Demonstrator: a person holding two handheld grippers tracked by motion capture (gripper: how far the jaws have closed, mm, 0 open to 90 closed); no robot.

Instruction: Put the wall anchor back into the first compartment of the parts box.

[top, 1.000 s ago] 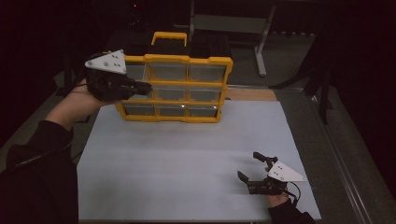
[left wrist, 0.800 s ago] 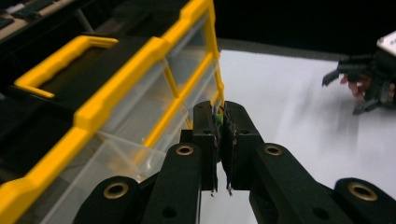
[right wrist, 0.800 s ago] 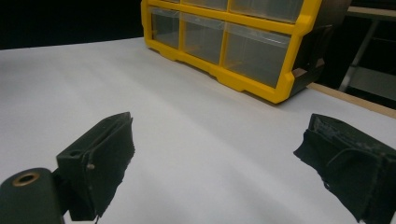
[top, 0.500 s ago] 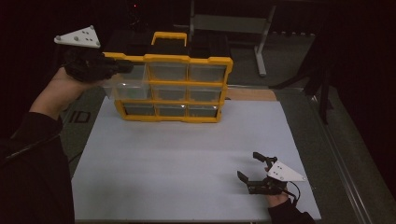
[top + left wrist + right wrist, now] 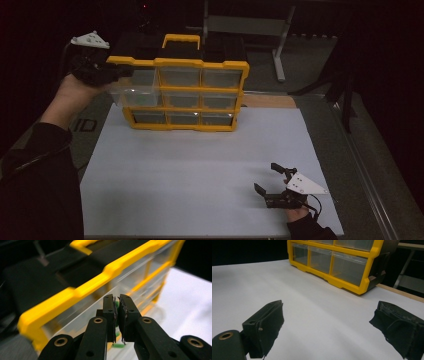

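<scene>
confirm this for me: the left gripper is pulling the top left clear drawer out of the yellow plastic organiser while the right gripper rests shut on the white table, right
Not quite. The right gripper is open, not shut: the right gripper view shows its jaws wide apart over the white table. The rest holds: the left gripper grips the top left clear drawer, partly out of the yellow plastic organiser.

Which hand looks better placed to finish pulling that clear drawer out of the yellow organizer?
Left. The left gripper is shut on the top-left clear drawer; the right gripper rests open, far off.
</scene>
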